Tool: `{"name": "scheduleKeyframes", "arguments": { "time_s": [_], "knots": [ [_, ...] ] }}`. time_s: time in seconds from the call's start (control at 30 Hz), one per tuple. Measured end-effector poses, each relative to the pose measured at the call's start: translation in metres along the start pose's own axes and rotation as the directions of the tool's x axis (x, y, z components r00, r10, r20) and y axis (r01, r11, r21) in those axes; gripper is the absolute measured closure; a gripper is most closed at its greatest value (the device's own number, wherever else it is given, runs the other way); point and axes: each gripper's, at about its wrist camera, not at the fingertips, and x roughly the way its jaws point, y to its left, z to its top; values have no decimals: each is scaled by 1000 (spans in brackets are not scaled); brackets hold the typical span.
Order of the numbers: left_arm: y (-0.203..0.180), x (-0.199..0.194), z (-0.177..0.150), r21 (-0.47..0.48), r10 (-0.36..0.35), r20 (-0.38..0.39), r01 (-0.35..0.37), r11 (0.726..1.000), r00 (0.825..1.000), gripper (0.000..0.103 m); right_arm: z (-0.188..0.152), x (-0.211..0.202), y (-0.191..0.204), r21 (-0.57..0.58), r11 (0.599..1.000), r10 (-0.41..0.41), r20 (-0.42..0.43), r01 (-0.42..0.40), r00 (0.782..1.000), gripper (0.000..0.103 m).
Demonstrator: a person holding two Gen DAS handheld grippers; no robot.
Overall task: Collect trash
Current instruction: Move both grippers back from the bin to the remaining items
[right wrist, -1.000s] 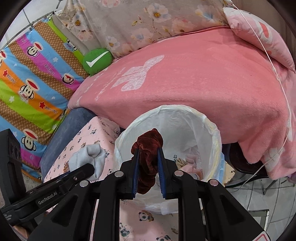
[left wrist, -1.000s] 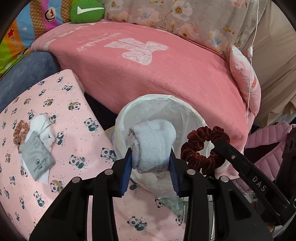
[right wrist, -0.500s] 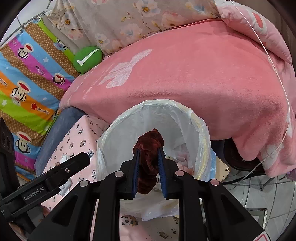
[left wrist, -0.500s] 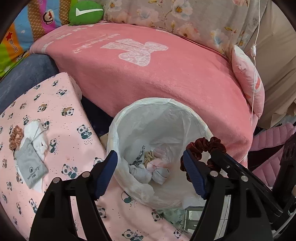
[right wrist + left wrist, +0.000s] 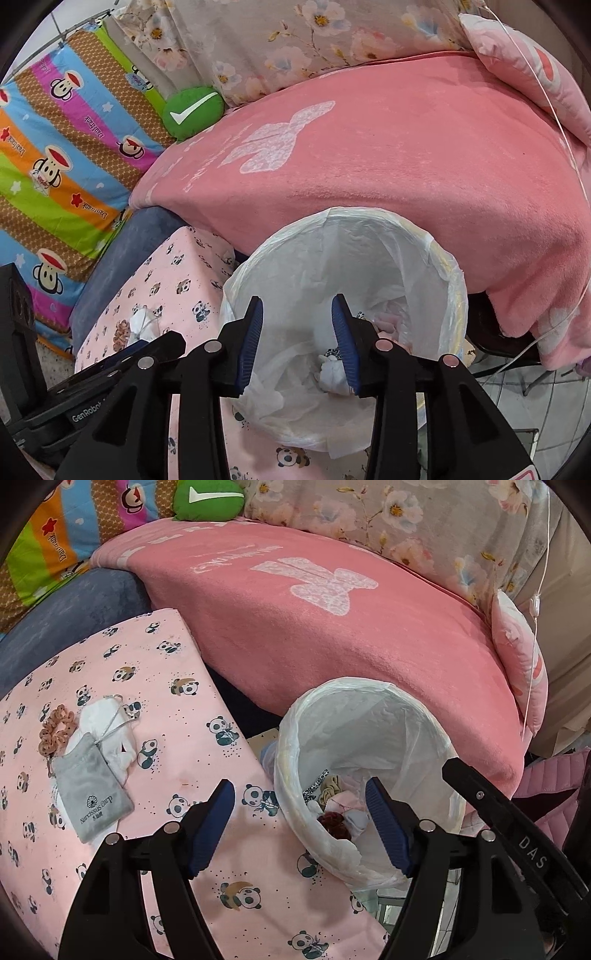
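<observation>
Panda-print sheet (image 5: pixel 155 664) off to your left claw's (image 5: pixel 299 827) left still has a tan scrunchie (image 5: pixel 55 731) and grey pouch (image 5: pixel 92 794) – dark red scrunchie (image 5: pixel 332 821) sits in the bin (image 5: pixel 369 698) ahead, left claw spread empty, right claw (image 5: pixel 297 341) opening with nothing in it.

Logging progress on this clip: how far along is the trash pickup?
Done: a dark red scrunchie and socks lie in the lined bin. In hand: nothing; the left gripper is open and empty, the right gripper is opening, empty. Left: the tan scrunchie, grey pouch and white cloth on the panda sheet.
</observation>
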Motion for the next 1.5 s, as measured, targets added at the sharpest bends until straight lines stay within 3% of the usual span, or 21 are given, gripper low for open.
{"name": "scheduleKeyframes", "arguments": {
  "time_s": [0.77,0.9,1.5],
  "knots": [
    [46,-27,-16,-85,25,24,-23,996,999,33,-28,-7,53,-90,996,16,-37,-20,999,61],
    [58,-33,-20,-100,39,27,-36,994,999,33,-35,-7,65,-111,993,23,-41,-27,999,55],
    [148,-57,-34,-227,115,36,-104,968,993,33,-69,10,148,-254,963,57,-117,-85,992,54]
  ]
}}
